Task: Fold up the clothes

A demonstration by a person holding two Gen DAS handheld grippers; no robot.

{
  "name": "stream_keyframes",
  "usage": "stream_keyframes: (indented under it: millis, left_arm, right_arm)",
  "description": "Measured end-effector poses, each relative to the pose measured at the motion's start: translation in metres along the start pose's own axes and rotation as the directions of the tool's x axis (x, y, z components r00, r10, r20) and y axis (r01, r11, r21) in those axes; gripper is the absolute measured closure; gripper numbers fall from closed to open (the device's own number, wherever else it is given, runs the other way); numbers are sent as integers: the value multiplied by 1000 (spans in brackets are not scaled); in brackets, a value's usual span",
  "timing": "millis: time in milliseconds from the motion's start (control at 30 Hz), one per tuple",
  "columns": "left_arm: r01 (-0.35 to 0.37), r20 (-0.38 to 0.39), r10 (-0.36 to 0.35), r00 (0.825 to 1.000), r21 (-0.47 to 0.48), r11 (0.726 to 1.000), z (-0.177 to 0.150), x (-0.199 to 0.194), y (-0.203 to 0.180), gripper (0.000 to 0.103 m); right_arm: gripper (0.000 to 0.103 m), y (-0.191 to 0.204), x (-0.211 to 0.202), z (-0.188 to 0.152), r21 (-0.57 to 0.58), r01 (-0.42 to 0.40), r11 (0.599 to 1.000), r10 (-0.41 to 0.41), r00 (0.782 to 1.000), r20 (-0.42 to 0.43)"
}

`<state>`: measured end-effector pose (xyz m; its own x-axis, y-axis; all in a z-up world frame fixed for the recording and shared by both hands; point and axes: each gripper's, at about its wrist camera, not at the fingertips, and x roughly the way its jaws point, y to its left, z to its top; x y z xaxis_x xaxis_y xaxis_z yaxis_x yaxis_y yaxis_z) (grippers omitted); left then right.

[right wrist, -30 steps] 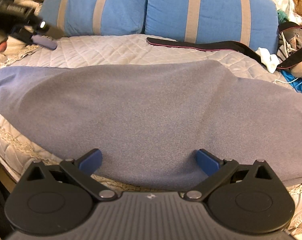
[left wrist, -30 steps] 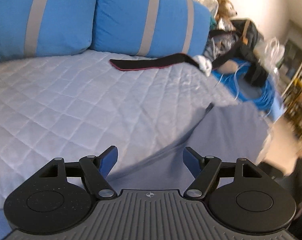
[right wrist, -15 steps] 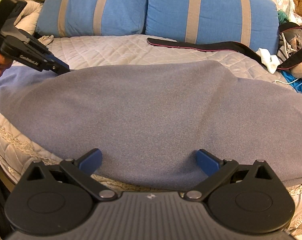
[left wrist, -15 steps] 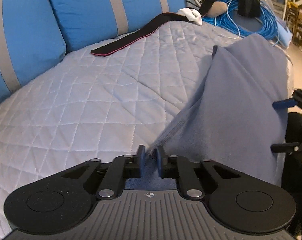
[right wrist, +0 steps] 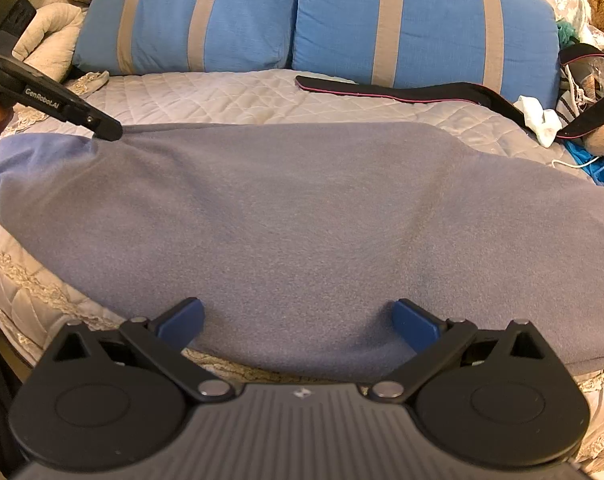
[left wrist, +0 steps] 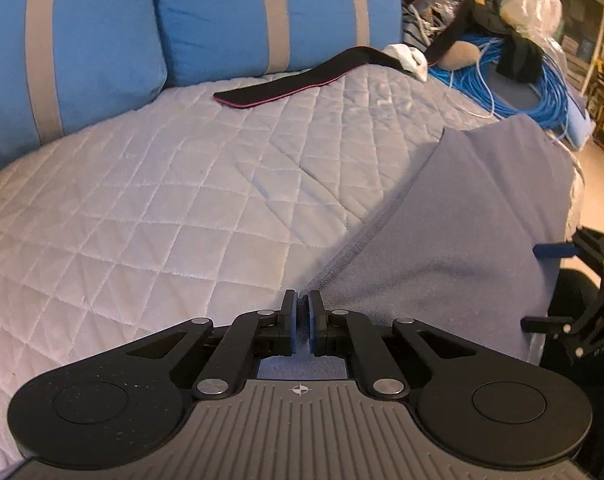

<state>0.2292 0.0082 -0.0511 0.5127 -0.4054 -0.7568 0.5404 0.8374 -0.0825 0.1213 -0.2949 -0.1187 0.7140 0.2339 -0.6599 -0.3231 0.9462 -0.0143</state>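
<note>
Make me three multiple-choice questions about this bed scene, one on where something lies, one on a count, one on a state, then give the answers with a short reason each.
1. Where does the black strap with the pink edge lie?
A. on the quilt in front of the pillows
B. on the floor
C. on top of the grey-blue garment

2. How many blue pillows with beige stripes lean at the head of the bed?
A. one
B. two
C. four

3. How do the right tongs stand?
A. shut on the strap
B. shut on the garment
C. open over the garment's near edge

Answers:
1 A, the strap stretches across the white quilt just below the right pillow.
2 B, the left pillow and the right one sit side by side.
3 C, the blue pads are wide apart above the grey-blue garment, while the left tongs pinch its far corner.
</note>
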Motion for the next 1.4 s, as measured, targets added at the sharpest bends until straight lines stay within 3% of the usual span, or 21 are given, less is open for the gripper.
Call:
stream_keyframes:
  millis: [100,167,300,400,567,633,733,800,833,967,1033,1100,1233,1300,1400]
  left_arm:
    - [4,7,-4,1000,-56,998,1,-3,8,84]
    - [-6,24,8,1000,-97,995,0,-11,14,63]
    - [-31,61,42,997,-169,985,-5,-31,24,57]
    - [-59,111,86,990,-228,972,-15,-58,33,43]
    - [-94,222,180,958,-351,932,-45,-102,43,28]
    - [-122,247,238,939,-408,905,-60,-117,46,27]
    - [-175,253,351,902,-529,830,-87,-136,49,27]
    - [-179,256,416,873,-625,760,-108,-148,52,27]
    - [-154,256,428,867,-678,719,-119,-153,55,27]
    - [23,271,377,886,-837,547,-158,-157,69,27]
    - [94,289,366,885,-879,467,-174,-157,73,27]
    - [140,313,361,878,-891,432,-184,-155,72,27]
    - [188,327,341,881,-905,382,-197,-147,73,28]
    - [174,315,344,885,-907,383,-197,-142,74,28]
    - [200,330,339,881,-910,364,-201,-136,75,28]
  right_arm:
    - [0,0,0,0,1,-1,1000,1,1000,0]
    - [0,0,0,1,0,-1,1000,1,1000,0]
    - [0,0,0,0,0,-1,1000,1,1000,1]
    - [0,0,0,0,0,1,1000,-1,1000,1]
    - [0,2,0,0,0,4,1000,-4,1000,1]
    - [0,3,-1,0,-1,7,1000,-7,1000,1]
    - [0,4,-1,1,-2,13,1000,-13,1000,1]
    - [0,5,-1,1,-1,17,1000,-17,1000,0]
    - [0,5,-1,1,-1,19,1000,-19,1000,-1]
    - [0,6,-1,1,1,27,1000,-27,1000,-1]
    - [0,7,-2,1,3,31,1000,-31,1000,-2]
    - [0,7,-2,1,3,33,999,-33,999,-1]
    - [0,4,-2,1,7,25,1000,-24,1000,-1]
    - [0,4,-2,1,7,23,1000,-23,1000,-1]
    - [0,3,-2,1,9,21,1000,-21,1000,1]
